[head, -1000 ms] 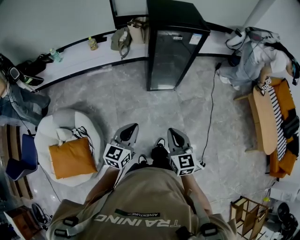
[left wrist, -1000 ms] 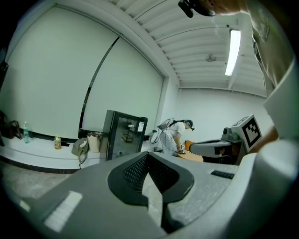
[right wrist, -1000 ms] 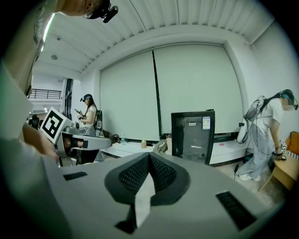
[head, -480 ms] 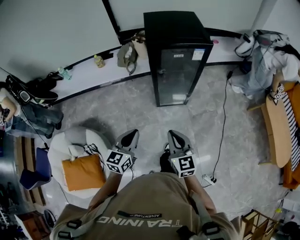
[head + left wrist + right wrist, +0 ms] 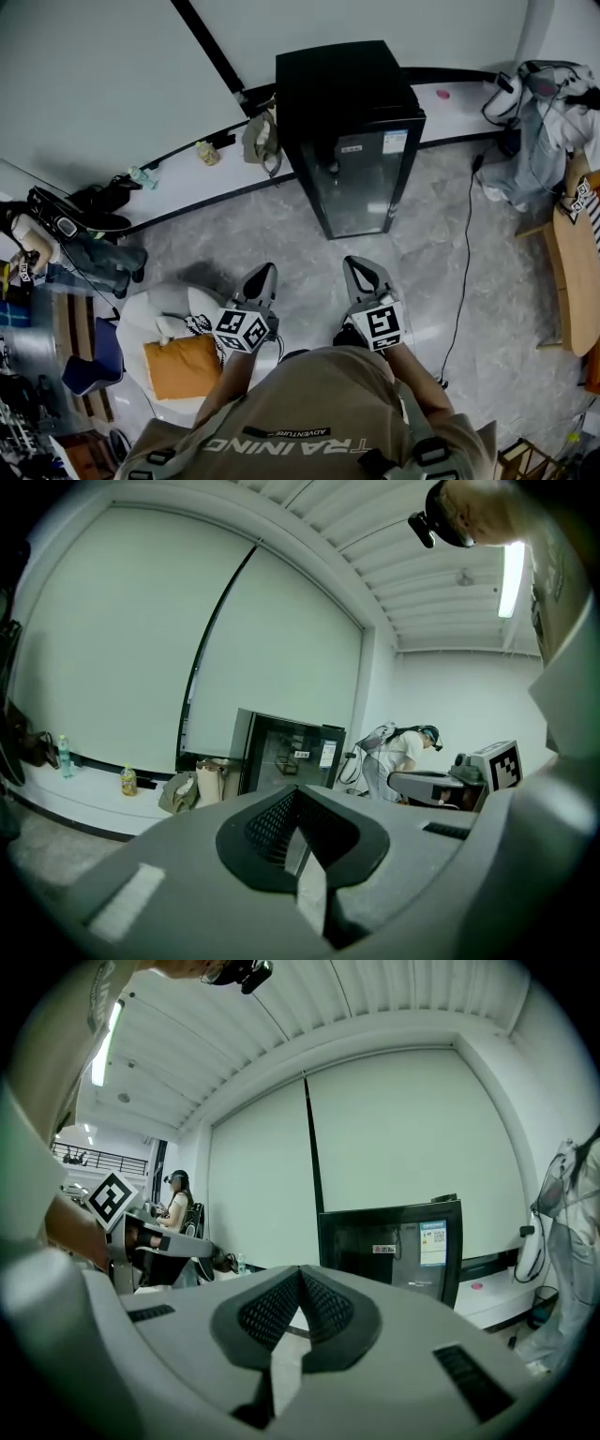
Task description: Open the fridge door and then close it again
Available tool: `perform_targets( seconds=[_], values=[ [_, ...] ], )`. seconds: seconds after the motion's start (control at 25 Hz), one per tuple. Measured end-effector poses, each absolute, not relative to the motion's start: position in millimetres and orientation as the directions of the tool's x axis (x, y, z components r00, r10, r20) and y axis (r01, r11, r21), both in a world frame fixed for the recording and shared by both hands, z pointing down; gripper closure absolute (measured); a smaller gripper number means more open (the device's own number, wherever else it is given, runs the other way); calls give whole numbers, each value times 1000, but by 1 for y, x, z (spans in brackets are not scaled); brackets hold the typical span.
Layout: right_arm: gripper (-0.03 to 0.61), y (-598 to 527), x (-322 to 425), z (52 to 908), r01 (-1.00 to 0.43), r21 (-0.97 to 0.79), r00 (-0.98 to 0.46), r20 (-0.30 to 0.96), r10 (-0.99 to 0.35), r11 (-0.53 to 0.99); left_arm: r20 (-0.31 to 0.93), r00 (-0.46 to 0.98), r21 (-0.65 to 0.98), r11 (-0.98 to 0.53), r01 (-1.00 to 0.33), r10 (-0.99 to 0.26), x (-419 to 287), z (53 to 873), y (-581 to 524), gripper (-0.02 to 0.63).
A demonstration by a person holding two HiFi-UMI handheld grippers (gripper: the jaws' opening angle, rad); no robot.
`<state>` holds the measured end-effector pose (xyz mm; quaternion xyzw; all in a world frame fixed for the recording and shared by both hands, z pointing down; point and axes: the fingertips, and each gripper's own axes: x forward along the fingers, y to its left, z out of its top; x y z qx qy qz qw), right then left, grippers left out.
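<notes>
A black fridge with a dark glass door stands against the low white ledge, door closed. It also shows ahead in the left gripper view as the fridge and in the right gripper view as the fridge. My left gripper and right gripper are held side by side in front of my body, a good stretch of floor short of the fridge. Both are shut with nothing between the jaws. The left gripper and right gripper tips meet in their own views.
A white beanbag with an orange cushion lies on the floor at left. A bag and bottles sit on the ledge. A cable runs across the floor at right, near a wooden bench and hanging clothes.
The fridge has come lower and larger in the head view as I walk toward it. Both grippers keep their place in front of my body, still shut.
</notes>
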<state>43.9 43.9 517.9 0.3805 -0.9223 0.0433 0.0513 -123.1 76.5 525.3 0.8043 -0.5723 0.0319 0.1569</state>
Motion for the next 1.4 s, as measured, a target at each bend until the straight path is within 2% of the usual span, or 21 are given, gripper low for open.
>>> perform_targets(
  seconds=[0.56, 0.84, 1.2, 1.4],
  values=[
    [583, 4, 19, 539, -615, -105, -787, 126, -603, 781, 285, 280, 239, -215, -947, -917, -120, 542, 43, 614],
    [583, -4, -4, 548, -606, -126, -792, 189, -581, 785, 283, 311, 257, -240, -936, -908, -132, 546, 25, 614],
    [583, -16, -42, 534, -589, -58, -799, 194, -569, 806, 220, 387, 242, -335, -911, -895, -142, 539, -23, 614],
    [583, -38, -67, 526, -628, -34, -767, 195, -611, 777, 206, 449, 210, -409, -888, -870, -161, 531, -52, 614]
  ],
)
